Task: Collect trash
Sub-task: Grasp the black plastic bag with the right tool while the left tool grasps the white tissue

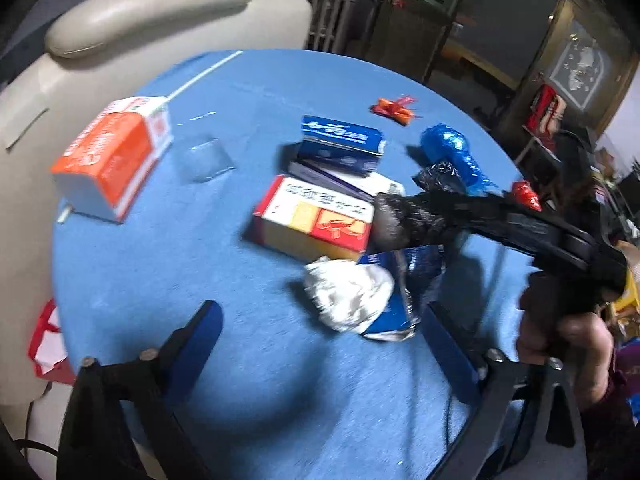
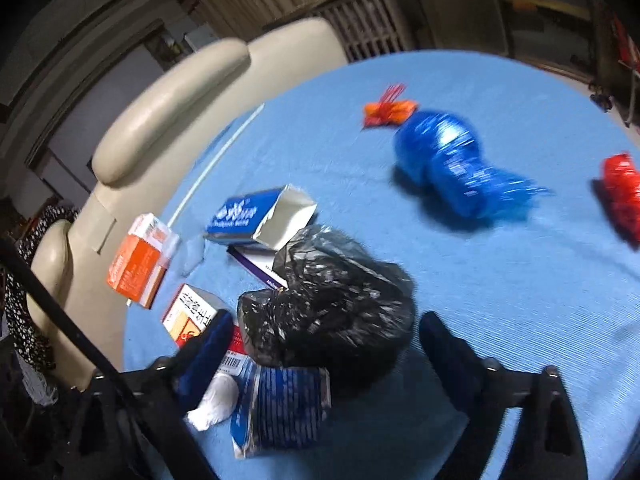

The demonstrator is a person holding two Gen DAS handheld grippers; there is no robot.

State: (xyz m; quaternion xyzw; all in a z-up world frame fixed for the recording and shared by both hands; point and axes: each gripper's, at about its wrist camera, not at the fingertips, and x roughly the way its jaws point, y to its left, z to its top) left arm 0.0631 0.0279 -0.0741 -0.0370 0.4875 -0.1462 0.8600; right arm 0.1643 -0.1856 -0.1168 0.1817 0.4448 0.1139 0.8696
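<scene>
Trash lies scattered on a round blue table [image 1: 168, 280]. My left gripper [image 1: 324, 332] hovers open over a crumpled white paper [image 1: 348, 296] and a blue-white foil wrapper [image 1: 400, 312], both apart from its pads. My right gripper [image 2: 328, 344] is open around a crumpled black plastic bag [image 2: 332, 300]; I cannot tell whether the pads touch it. In the left wrist view the right gripper [image 1: 404, 220] reaches in from the right, held by a hand [image 1: 568, 332]. The same paper [image 2: 216, 400] and wrapper [image 2: 280, 408] lie just below the bag.
Nearby lie a red-yellow box [image 1: 316, 220], an open blue box [image 2: 260, 216], an orange box [image 1: 112, 160], a blue plastic bag [image 2: 452, 164], an orange wrapper [image 2: 388, 110] and a red wrapper [image 2: 622, 192]. A beige chair [image 1: 152, 12] stands against the table's far left edge.
</scene>
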